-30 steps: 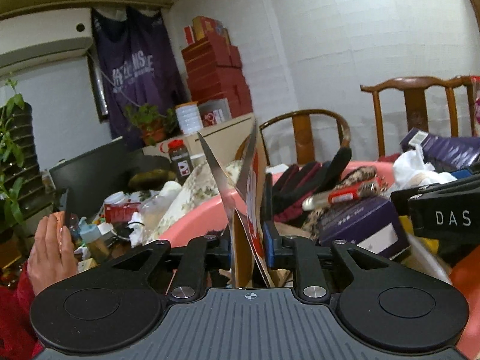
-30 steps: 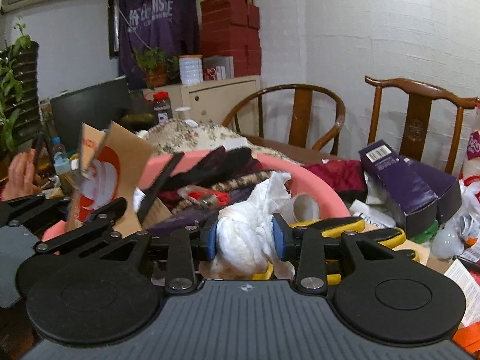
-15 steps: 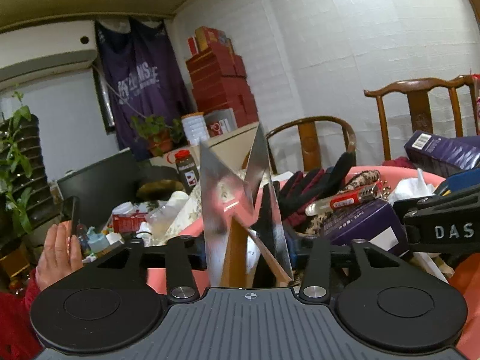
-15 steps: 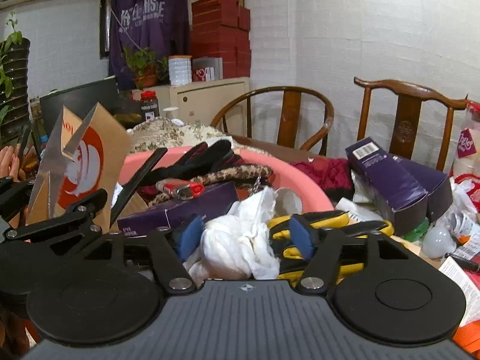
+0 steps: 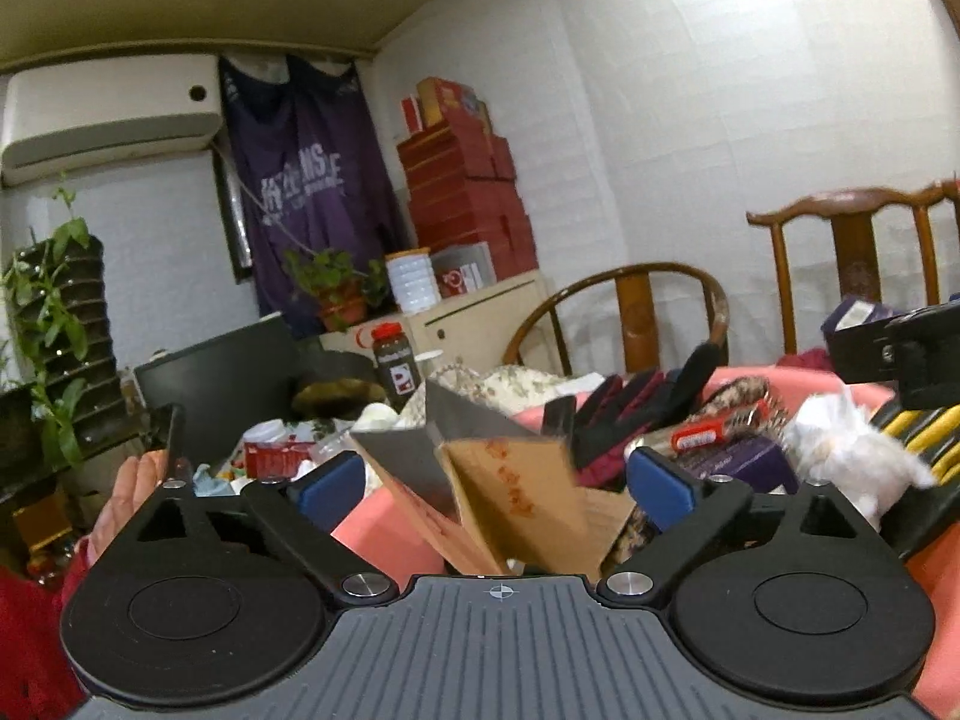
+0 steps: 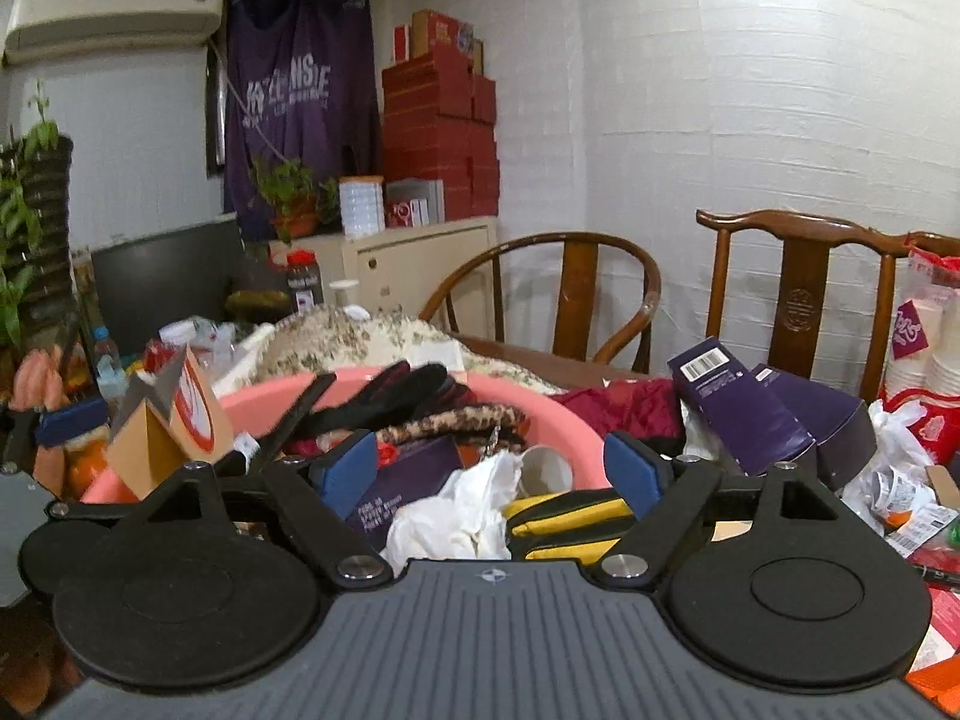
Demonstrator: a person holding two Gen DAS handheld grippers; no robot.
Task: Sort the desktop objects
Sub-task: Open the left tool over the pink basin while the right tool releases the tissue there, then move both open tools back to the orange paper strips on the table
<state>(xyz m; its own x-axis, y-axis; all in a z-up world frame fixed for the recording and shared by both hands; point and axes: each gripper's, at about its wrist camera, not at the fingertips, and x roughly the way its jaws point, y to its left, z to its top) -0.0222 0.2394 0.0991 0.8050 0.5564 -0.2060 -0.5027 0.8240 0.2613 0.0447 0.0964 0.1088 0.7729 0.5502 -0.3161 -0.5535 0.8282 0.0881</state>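
Now the left gripper point(image 5: 497, 483) has just opened wide around the torn brown-and-silver cardboard carton point(image 5: 510, 498), untouched. The right gripper point(image 6: 489, 468) has likewise opened above the crumpled white plastic bag point(image 6: 456, 516), over the pink plastic basin point(image 6: 558, 420).

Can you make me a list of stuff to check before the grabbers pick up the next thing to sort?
1. Left gripper open: ok, its jaws have just been opening and the pads stand clear of the cardboard box.
2. Right gripper open: ok, its jaws have just been opening, with the white tissue wad loose below.
3. Cardboard box settled in the pink basin: cannot tell, it looks blurred and tilted.
4. Tissue wad inside the basin: ok.
5. Next item in reach: ok, a purple carton lies beside the basin.
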